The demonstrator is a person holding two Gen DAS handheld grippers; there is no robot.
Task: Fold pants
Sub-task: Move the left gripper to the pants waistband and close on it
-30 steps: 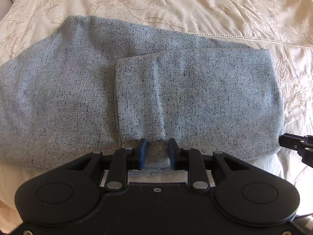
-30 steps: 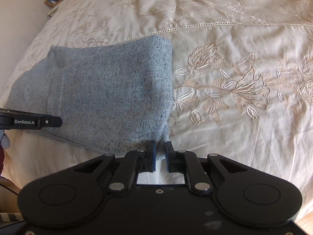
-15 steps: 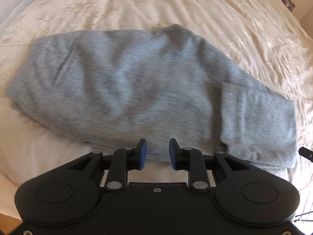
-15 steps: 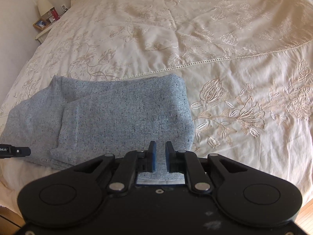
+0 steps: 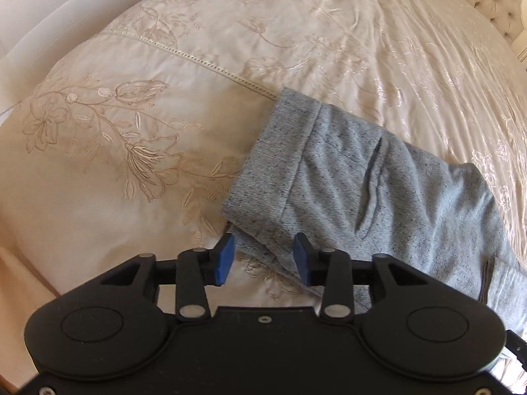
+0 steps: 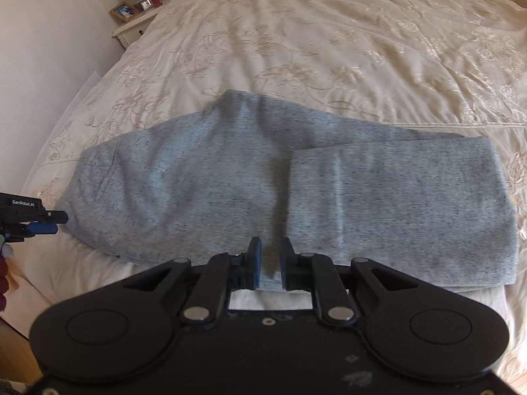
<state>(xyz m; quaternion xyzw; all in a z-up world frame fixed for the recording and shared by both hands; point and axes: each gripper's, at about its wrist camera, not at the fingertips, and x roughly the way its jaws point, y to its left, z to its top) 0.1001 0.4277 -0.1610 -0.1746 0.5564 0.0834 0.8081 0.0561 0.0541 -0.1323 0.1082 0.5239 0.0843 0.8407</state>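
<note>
Grey pants (image 6: 230,177) lie half-folded near bed's foot edge, legs doubled over seat. Left gripper (image 5: 263,258) opening wide astride waistband corner (image 5: 260,230), nothing pinched. Right gripper (image 6: 270,268) narrow, opening, empty at pants' near edge. Advice: bite both layers before lifting.

From my right camera the bedspread (image 6: 329,33) lies open from eleven through two. The folded pants (image 6: 263,177) fill the middle; the left gripper (image 6: 49,222) juts in at nine, and a nightstand (image 6: 131,28) stands at eleven.
</note>
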